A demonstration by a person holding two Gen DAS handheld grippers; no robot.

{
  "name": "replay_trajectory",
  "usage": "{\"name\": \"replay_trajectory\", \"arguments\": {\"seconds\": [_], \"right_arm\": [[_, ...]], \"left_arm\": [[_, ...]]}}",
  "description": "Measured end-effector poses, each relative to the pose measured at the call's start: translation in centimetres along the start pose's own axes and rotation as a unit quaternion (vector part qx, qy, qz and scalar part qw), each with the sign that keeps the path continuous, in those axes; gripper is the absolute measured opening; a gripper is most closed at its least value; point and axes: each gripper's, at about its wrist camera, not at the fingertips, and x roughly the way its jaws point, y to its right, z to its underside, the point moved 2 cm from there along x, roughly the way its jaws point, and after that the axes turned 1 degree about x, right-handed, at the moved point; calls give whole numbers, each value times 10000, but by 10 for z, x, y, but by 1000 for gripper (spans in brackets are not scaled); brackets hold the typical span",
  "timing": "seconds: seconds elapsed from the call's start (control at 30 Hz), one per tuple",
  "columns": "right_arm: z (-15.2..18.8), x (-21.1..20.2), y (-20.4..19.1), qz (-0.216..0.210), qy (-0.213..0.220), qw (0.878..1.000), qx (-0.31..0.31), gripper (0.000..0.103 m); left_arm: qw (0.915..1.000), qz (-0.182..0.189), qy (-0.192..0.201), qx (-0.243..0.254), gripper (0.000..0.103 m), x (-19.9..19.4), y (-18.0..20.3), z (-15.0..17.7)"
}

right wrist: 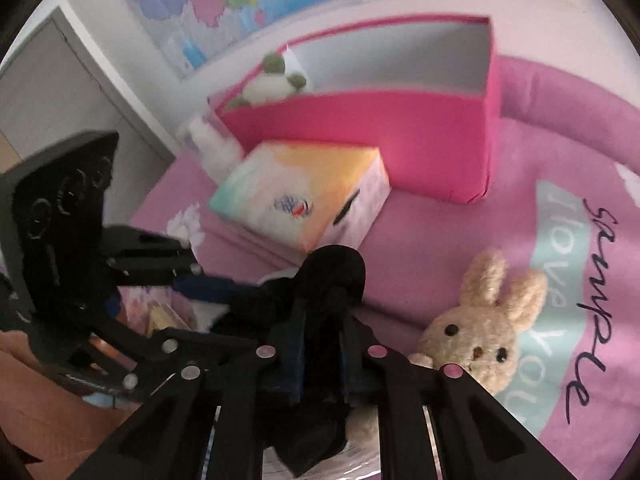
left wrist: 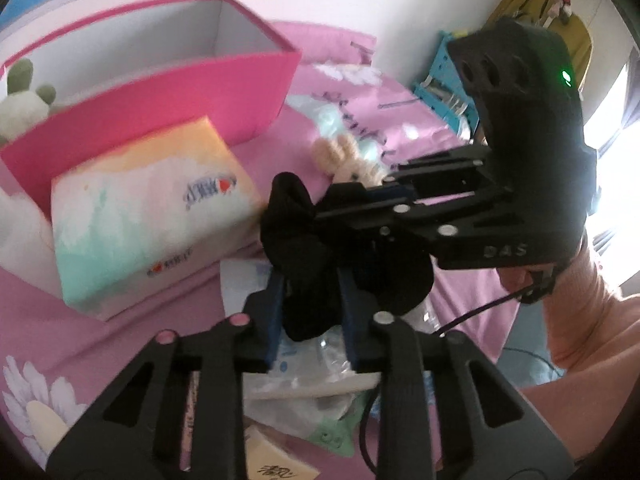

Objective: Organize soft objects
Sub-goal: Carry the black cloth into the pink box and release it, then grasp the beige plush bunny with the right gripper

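Black sock (left wrist: 320, 256) clamped by the closed jaws of both left gripper (left wrist: 312, 320) and right gripper (right wrist: 320, 356), above the pink bed sheet (right wrist: 440, 232) reading "I love you"; tissue pack (right wrist: 312, 200) at 11 o'clock before pink box (right wrist: 360, 136), plush rabbit (right wrist: 480, 332) at 2 o'clock.

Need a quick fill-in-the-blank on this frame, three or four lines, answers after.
1. Both claws, left claw and right claw, are shut on one bunched ____ cloth.
2. The open-topped fabric storage box is bright ____.
3. The beige plush toy lying on the pink printed bedsheet is a ____.
4. The pastel tissue pack lies ____ the box, not in it.

Missing words: black; pink; rabbit; outside
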Motion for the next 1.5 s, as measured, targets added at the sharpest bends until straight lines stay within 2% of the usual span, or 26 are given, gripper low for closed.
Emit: {"name": "replay_trajectory", "arguments": {"seconds": [0.17,0.33,0.43,0.6,0.8,0.9,0.97,1.0,1.07,1.2,1.3,1.37,1.5], "right_arm": [[-9,-45,-13,-79,752,9971,-38,9],[-45,-84,-23,72,1484,9886,-226,9],[-73,-91,-27,195,1781,9834,-292,9],[-123,-79,-15,541,2033,9773,-238,9],[-154,-37,11,977,1728,9801,-16,9],[-156,-16,22,1117,1502,9823,88,12],[-157,-9,30,1294,1447,9808,179,19],[-155,-8,33,1334,1446,9802,231,21],[-154,-11,39,1312,1488,9795,351,26],[-138,-37,39,1184,1735,9769,394,29],[-115,-67,32,1064,1908,9752,339,34],[-101,-79,29,1076,1934,9747,321,42],[-60,-94,38,1006,1700,9791,478,51]], "left_arm": [[9987,-35,485,121,22,-27,6,-17],[9947,-307,977,107,22,-54,3,-57],[9917,-579,1145,41,22,-60,-6,-84],[9905,-782,1095,-290,22,-52,-34,-118],[9909,-922,659,-732,23,-13,-67,-136],[9893,-1012,545,-893,26,-1,-73,-133],[9882,-1070,511,-973,35,1,-76,-130],[9874,-1130,506,-985,36,1,-77,-129],[9867,-1183,551,-974,37,-4,-75,-123],[9859,-1275,739,-794,37,-12,-64,-116],[9884,-1137,846,-543,37,-25,-48,-104],[9901,-989,930,-346,38,-33,-34,-96],[9937,-663,897,-124,40,-36,-9,-79]]}}
